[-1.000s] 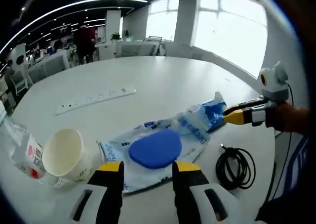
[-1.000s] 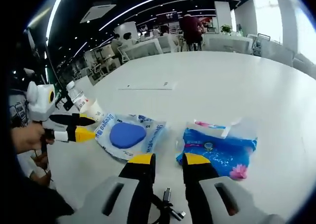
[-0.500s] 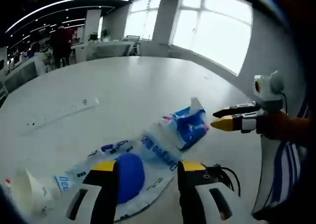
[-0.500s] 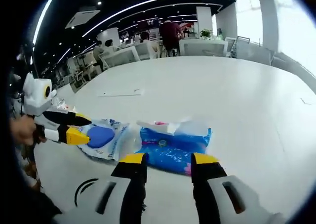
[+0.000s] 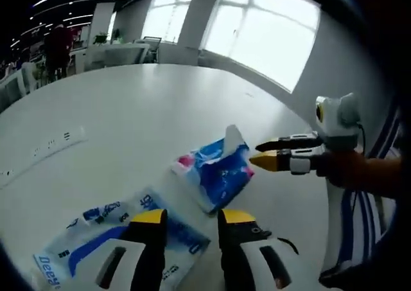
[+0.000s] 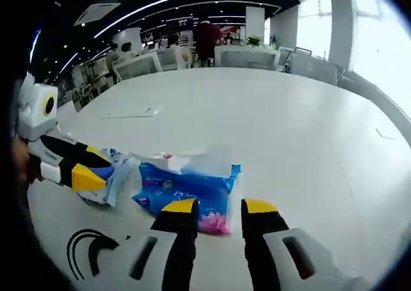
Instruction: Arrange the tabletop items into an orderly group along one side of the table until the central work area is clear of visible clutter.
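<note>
While both grippers hover with jaws parted and empty, the right gripper (image 6: pixel 215 207) sits just short of the blue tissue pack (image 6: pixel 186 187) on the white table (image 6: pixel 282 130), left gripper (image 5: pixel 189 217) over a blue-printed plastic bag (image 5: pixel 109 239) beside it

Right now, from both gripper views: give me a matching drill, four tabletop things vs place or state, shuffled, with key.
Things
1. blue tissue pack
2. black cable
3. power strip
4. clear bag with blue print

Place or state
A. long, white, lying apart on the bare table
B. coiled beside the right gripper
C. white tissue sticking out of its top
D. flat under the left gripper jaws

Pairs: 1-C, 2-B, 3-A, 4-D
</note>
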Motion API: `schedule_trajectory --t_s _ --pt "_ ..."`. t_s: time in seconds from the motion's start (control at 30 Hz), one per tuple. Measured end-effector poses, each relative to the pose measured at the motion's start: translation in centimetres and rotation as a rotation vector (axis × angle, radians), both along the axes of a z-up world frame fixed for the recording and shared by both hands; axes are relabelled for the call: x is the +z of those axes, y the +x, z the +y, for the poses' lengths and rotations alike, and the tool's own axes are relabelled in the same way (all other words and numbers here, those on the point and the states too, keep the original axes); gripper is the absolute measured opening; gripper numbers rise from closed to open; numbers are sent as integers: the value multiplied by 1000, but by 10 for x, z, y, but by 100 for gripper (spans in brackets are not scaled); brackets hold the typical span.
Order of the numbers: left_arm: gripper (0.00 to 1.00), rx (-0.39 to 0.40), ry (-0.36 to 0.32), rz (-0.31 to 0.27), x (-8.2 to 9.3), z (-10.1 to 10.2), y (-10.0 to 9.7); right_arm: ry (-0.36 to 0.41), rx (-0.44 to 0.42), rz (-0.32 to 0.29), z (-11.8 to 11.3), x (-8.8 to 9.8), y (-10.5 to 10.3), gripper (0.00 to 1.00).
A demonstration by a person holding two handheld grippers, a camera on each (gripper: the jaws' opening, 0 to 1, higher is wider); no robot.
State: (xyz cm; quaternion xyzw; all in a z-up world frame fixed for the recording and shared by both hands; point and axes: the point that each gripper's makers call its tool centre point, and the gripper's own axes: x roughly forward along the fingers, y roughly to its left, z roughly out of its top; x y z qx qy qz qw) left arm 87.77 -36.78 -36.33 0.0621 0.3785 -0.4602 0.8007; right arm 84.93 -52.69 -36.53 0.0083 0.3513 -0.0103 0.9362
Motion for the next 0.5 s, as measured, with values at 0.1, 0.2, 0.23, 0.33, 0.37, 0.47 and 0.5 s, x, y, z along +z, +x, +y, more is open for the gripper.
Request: schedule_trajectory --t_s 0.1,0.2,0.23,0.33,0.37,0.47,0.5 --pt "27 -7 6 12 -3 -6 2 -6 -6 9 -2 -5 2 21" --pt "24 -16 1 19 -6 -13 5 -4 -7 22 -3 -12 4 20" --pt "23 -19 5 27 -8 -14 5 -3 -6 23 -3 -13 5 20" --pt "22 -19 15 37 -14 -17 8 0 -13 27 -6 -16 7 18" --pt "22 -15 3 54 -15 -20 8 6 -16 29 -7 -18 8 17" --pt "22 -15 -7 66 -16 -25 8 9 -14 31 -6 -19 9 15" --pt "22 -15 -14 71 -16 -27 8 11 -14 32 -7 -20 10 14"
